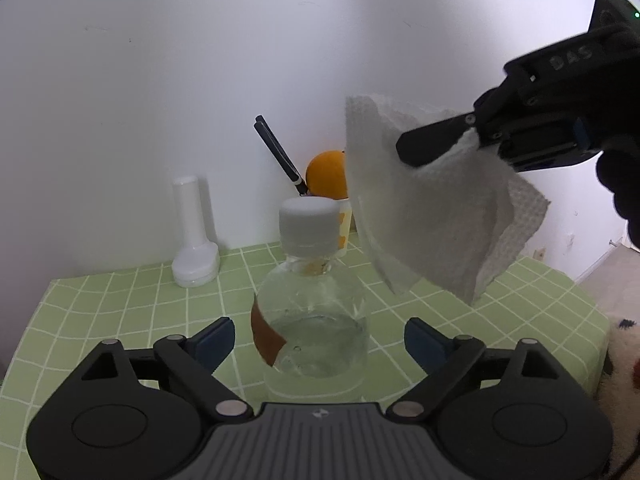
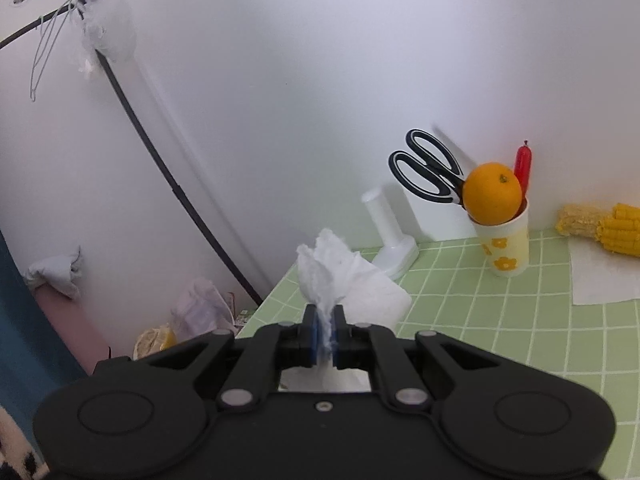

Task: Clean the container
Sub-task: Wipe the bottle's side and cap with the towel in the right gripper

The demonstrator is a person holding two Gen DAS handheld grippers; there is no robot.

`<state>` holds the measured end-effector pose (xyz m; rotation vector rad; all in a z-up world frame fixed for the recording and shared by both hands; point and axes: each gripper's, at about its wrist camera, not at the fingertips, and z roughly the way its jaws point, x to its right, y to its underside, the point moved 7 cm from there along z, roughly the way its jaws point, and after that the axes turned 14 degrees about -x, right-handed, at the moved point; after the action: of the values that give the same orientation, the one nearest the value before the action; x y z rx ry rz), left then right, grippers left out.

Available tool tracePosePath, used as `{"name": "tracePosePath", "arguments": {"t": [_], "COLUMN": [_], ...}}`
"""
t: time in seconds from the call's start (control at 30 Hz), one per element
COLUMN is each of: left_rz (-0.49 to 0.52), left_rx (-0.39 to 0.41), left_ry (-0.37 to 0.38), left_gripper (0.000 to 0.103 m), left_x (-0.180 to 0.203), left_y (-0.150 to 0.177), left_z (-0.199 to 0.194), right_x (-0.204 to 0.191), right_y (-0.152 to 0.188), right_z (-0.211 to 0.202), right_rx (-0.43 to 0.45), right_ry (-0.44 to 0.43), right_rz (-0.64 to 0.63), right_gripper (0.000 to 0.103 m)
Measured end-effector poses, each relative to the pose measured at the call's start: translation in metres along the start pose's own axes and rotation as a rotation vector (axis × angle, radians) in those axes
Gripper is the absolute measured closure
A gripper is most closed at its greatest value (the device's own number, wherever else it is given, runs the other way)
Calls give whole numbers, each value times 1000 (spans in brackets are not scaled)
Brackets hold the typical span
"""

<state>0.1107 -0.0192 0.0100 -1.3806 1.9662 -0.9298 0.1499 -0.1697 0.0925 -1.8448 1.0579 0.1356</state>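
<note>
I see a table (image 1: 120, 304) under a light green cloth with a white grid. On it, straight ahead of my left gripper (image 1: 319, 340), stands a clear plastic bottle with a white screw cap and a torn brown label (image 1: 312, 320). It is upright, with a little clear liquid in the bottom. My left fingers (image 1: 214, 338) are spread wide, one on each side of the bottle, and neither pad touches it.

My right gripper (image 2: 325, 336) hangs above and to the right of the bottle in the left wrist view. Its fingers are clenched on a folded white paper towel (image 1: 432, 216), which droops beside the bottle's cap, well clear of the table. I cannot tell whether the towel brushes the bottle.

Against the white wall stands a white plastic flask-shaped thing with a tall neck (image 1: 194, 232). Near it is a pale yellow paper cup printed with orange flowers (image 2: 505, 246), holding a round orange (image 2: 493, 193), black-handled scissors (image 2: 426, 172) and a red tube-shaped thing (image 2: 523, 164).

Farther right in the right wrist view, a yellow corn cob (image 2: 618, 234) lies partly on a flat white sheet of paper (image 2: 600, 276).
</note>
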Motion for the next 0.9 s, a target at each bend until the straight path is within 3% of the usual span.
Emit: {"name": "tracePosePath", "arguments": {"t": [0.17, 0.3, 0.6, 0.9], "left_rz": [15, 10, -9, -14], "left_rx": [-7, -14, -7, -3], "left_ry": [-12, -25, -40, -45], "left_gripper": [16, 41, 42, 42], "left_x": [0, -2, -1, -1], "left_y": [0, 0, 3, 4], "left_z": [7, 12, 11, 11], "right_x": [-13, -25, -39, -53], "right_y": [10, 18, 29, 13], "right_z": [11, 24, 63, 77], "right_rx": [-59, -115, -213, -172], "right_ry": [-71, -92, -94, -81], "right_rz": [-27, -76, -141, -172], "right_gripper": [97, 97, 97, 97]}}
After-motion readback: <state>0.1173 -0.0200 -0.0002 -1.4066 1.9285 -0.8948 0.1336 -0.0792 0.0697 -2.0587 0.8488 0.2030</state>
